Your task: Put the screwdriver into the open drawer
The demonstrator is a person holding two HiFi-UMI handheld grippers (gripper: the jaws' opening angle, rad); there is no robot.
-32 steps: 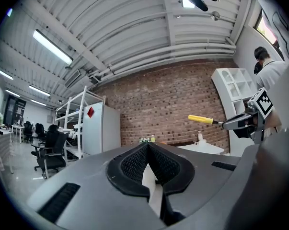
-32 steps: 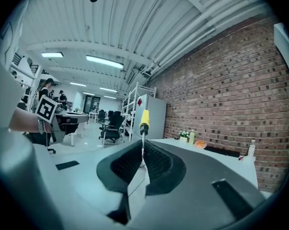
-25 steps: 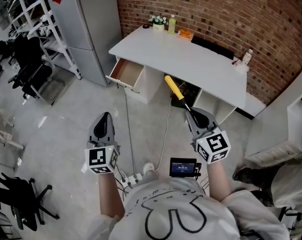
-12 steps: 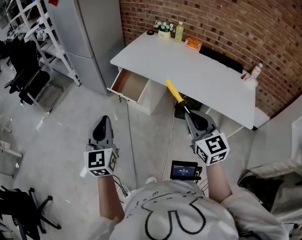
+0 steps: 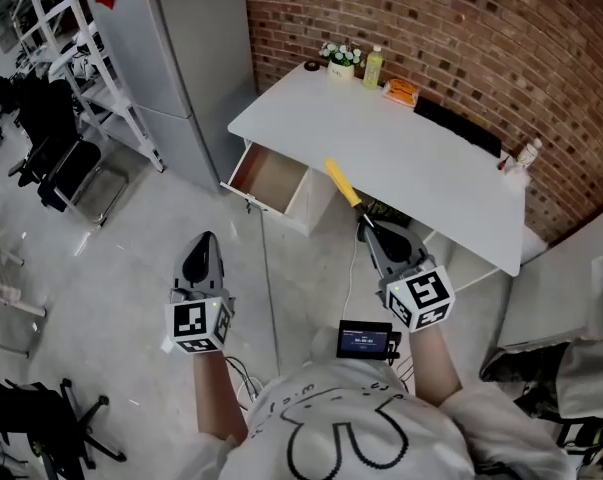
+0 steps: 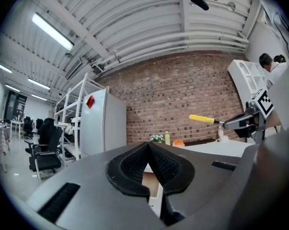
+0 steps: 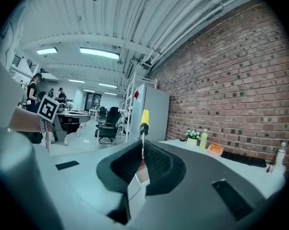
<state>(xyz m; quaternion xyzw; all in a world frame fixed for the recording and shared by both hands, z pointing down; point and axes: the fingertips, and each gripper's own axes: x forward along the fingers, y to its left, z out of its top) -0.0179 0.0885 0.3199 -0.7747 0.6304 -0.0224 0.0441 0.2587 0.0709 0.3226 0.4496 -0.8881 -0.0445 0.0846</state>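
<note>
— Head view: room round the drawer (image 5: 266,174)?
— It stands open at the bench's (image 5: 411,153) left front edge, open floor (image 5: 111,258) before it. The screwdriver (image 5: 341,183) is in the air just right of it, in the right gripper (image 5: 365,226).
— Left gripper view?
— Left gripper (image 6: 148,145) held out ahead, jaws together, empty.
— Right gripper view?
— Jaws clamped on the shaft, yellow handle beyond the tips.

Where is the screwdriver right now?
Head view, right of centre: the screwdriver is clamped by its shaft in the right gripper, yellow handle pointing at the front edge of the white desk, just right of the open drawer.
</note>
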